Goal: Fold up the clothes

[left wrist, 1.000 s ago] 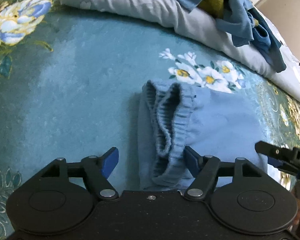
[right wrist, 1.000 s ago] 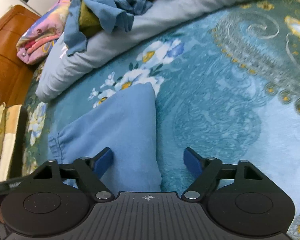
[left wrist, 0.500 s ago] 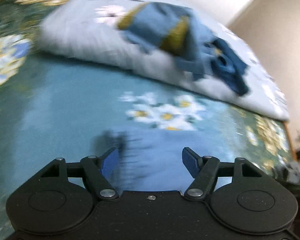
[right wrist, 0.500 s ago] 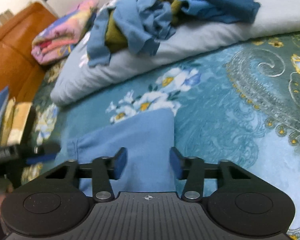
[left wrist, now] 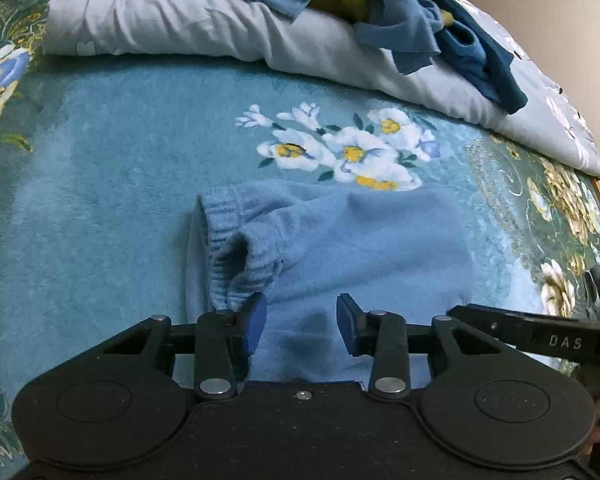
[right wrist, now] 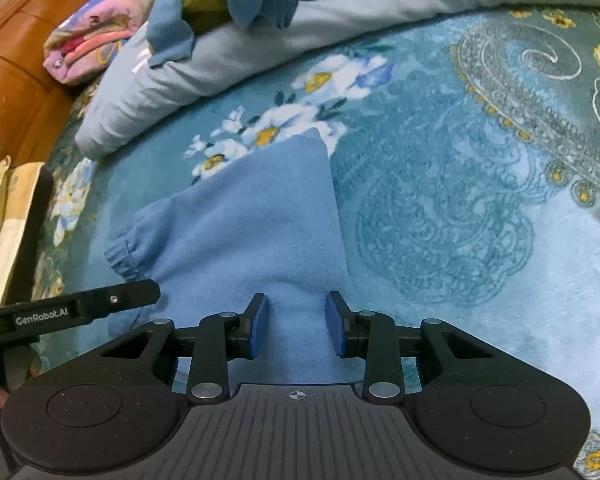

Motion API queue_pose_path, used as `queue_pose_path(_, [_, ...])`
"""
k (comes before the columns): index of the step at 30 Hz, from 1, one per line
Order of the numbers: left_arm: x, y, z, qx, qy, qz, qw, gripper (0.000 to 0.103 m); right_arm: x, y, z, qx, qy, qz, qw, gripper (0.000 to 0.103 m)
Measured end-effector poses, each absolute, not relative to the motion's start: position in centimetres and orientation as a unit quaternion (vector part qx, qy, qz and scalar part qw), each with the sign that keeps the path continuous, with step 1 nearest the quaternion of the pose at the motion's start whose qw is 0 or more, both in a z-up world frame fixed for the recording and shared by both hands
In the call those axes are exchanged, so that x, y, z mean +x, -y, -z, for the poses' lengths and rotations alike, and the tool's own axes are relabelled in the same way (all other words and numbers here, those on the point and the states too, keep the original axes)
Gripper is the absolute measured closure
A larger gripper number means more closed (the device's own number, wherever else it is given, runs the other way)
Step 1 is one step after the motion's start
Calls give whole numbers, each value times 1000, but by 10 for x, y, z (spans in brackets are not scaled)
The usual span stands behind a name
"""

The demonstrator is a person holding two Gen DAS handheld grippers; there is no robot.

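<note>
Left claw (left wrist: pixel 300 322) and right claw (right wrist: pixel 296 324) both stand partly open over one folded blue garment (left wrist: pixel 360 240) on the blanket (left wrist: pixel 100 152), gripping nothing; one clothes heap (left wrist: pixel 400 12) behind.

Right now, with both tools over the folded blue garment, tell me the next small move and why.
Probably close both tools. The left tool and right tool each have open blue pads straddling the light blue fleece garment, whose ribbed waistband lies loose, so nothing is gripped yet.
</note>
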State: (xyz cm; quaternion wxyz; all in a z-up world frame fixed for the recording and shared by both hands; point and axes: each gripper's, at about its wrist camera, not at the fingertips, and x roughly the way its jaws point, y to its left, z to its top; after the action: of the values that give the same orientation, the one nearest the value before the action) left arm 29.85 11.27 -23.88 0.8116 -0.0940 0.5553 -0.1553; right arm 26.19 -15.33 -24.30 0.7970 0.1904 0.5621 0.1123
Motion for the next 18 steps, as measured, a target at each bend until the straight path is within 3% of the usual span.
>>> queue_pose_path(7, [299,-111,233,-97,-558,158,809,64,263,153,240,184,-568,-116,794,73])
queue_pose_path(10, [297,-114,222,-108,-553,158,811,56,263,153,235,181,-568,-117,794,73])
queue_pose_path(16, [292,-124,198,-113,-523,133,835,27,260,150,214,182,-544,-126,809,37])
queue_pose_path(18, [293,-129,198,-118,-521,121,837,13,259,150,208,178,-527,-128,821,18])
